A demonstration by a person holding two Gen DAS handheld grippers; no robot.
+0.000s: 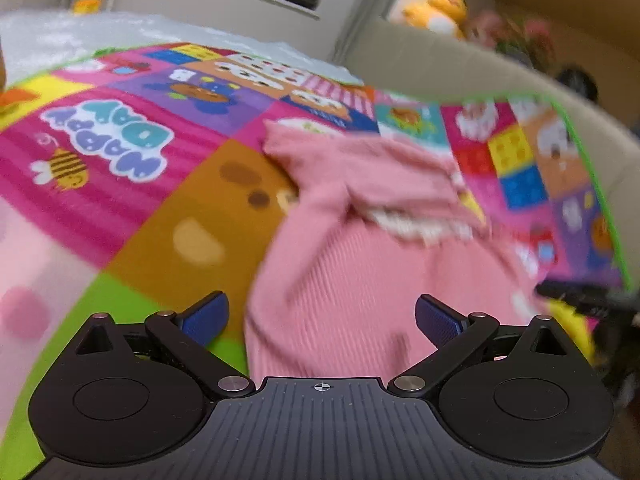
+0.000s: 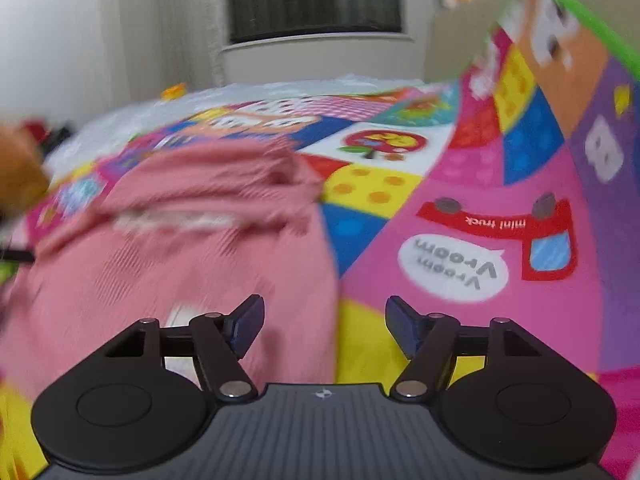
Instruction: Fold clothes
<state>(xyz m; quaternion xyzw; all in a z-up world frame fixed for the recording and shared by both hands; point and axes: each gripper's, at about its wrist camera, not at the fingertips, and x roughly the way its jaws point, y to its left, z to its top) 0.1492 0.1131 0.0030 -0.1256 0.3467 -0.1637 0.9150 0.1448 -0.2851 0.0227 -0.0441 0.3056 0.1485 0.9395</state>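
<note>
Where the play mat (image 1: 168,216) lies, seemingly indoors (blurred).

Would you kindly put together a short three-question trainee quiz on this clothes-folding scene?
1. True or false: the left gripper is clamped on the pink ribbed garment.
2. Multiple choice: the garment lies on A) a bare wooden floor, B) a colourful patchwork play mat, C) a metal table.
3. Fill in: the right gripper has its jaws ____.

Key: 1 false, its jaws stand apart; 2 B; 3 open.
</note>
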